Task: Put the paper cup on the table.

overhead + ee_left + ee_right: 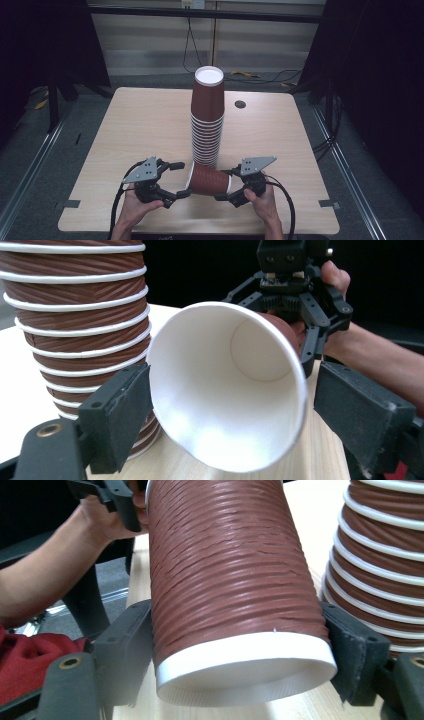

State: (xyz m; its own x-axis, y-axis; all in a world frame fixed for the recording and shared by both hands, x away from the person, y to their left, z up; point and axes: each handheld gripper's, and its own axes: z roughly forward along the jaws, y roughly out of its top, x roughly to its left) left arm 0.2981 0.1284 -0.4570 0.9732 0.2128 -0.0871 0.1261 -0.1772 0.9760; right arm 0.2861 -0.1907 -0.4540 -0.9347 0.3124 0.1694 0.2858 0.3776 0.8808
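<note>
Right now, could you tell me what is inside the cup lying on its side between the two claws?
The left gripper view looks straight into the lying cup: bare white walls and base, nothing inside. The cup's body hides the table beneath it.

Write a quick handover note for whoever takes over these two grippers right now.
Right gripper: shut on the base end of the loose cup, which lies sideways just in front of the cup stack.
Left gripper: jaws open around the cup's open rim, no firm grip visible.
Done: one cup is held apart from the stack.
Left, probably: take it with the left gripper and set it onto the stack or down on the table.
</note>
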